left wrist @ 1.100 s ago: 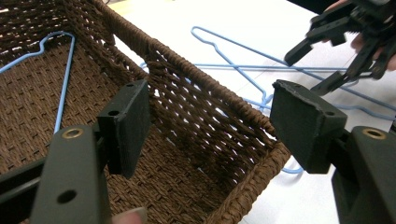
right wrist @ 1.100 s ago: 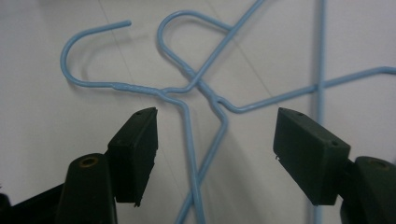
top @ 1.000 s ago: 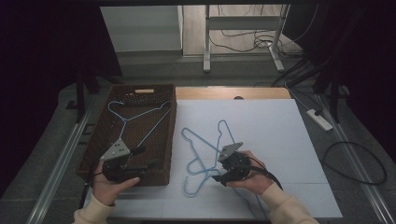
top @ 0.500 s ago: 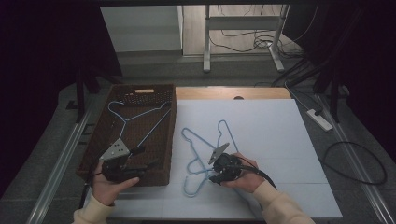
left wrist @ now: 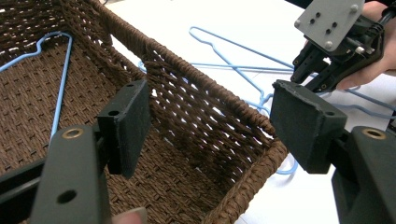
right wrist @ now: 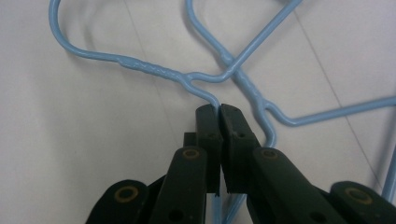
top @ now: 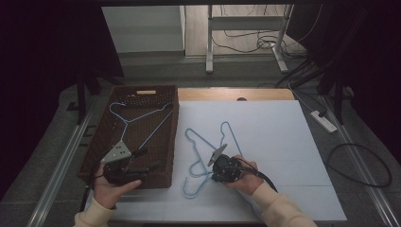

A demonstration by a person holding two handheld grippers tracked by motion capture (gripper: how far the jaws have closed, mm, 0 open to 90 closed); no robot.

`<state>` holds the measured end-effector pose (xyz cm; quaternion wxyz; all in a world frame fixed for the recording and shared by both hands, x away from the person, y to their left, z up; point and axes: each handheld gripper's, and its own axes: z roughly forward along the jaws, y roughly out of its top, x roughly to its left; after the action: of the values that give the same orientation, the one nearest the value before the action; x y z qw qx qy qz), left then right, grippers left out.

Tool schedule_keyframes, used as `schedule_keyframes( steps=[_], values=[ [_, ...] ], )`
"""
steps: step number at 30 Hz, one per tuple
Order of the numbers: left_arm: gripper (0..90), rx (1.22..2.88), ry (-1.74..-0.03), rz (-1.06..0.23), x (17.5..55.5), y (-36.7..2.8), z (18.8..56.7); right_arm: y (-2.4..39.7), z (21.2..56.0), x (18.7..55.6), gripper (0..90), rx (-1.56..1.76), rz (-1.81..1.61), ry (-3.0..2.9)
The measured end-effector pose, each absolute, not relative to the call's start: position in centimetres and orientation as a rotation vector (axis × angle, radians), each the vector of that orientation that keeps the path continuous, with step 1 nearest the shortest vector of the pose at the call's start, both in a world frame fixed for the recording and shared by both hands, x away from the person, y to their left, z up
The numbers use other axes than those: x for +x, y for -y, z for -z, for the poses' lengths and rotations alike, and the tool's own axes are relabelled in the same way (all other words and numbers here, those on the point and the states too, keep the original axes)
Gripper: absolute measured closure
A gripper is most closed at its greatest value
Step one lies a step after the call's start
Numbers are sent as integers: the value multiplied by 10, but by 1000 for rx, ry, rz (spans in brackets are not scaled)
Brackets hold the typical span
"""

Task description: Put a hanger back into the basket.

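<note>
Since a second ago, the right gripper point(top: 218, 164) has been edging left along the white table point(top: 283, 142) and its jaws have just been closing, with a blue hanger's wire between them. Those jaws are now pinching the hanger point(right wrist: 205, 91) just below its neck, pads nearly meeting around the thin wire. That hanger is lying on the table, crossing a second hanger point(right wrist: 289, 119), just right of the basket point(top: 166, 142). Meanwhile the left gripper point(left wrist: 210, 126) is hovering over the basket's near corner, jaws spread wide and holding nothing. A third hanger point(top: 137, 116) is lying inside the basket.
</note>
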<state>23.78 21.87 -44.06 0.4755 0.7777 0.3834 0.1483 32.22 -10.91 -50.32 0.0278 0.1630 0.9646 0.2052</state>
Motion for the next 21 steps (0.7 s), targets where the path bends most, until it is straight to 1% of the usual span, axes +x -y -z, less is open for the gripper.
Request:
schedule_keyframes(
  steps=[5,13,15,17,21],
  values=[
    [300,1895,-936,-364,237,-219,440,115,493,327,874,604,-766,-2952],
    [304,1872,-910,-376,233,-216,429,138,461,339,876,832,-1038,-2803],
    [306,1870,-895,-387,232,-211,425,143,454,341,876,870,-1099,-2762],
    [306,1855,-868,-350,231,-205,422,148,448,342,876,897,-1147,-2724],
    [306,1875,-840,-350,231,-193,419,153,440,343,877,936,-1227,-2670]
  ],
)
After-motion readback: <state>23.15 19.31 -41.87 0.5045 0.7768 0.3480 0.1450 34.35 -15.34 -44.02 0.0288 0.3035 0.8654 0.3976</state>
